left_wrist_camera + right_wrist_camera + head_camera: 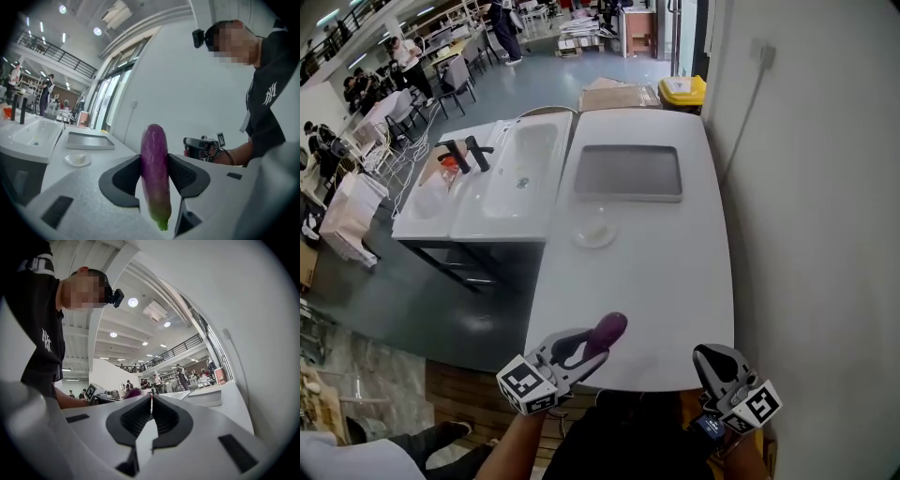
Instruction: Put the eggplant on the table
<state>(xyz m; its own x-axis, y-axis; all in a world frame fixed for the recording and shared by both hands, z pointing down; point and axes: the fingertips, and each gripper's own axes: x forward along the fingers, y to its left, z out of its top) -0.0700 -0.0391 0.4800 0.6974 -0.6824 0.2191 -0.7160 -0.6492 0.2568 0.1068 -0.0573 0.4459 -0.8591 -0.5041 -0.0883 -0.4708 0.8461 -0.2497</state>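
Observation:
A purple eggplant (609, 330) is clamped between the jaws of my left gripper (587, 348), over the near edge of the white table (666, 272). In the left gripper view the eggplant (155, 159) stands upright with its green stem end pointing down, and both pads of the left gripper (154, 171) press on its sides. My right gripper (713, 360) hovers at the table's near right corner with its jaws together and nothing between them. In the right gripper view its tips (151, 403) touch, and the eggplant (133, 392) shows small to the left.
A grey tray (628, 172) lies at the far middle of the table, with a small white dish (595, 231) in front of it. A white sink unit (511, 173) adjoins the table's left side. A wall runs along the right. People and furniture fill the hall beyond.

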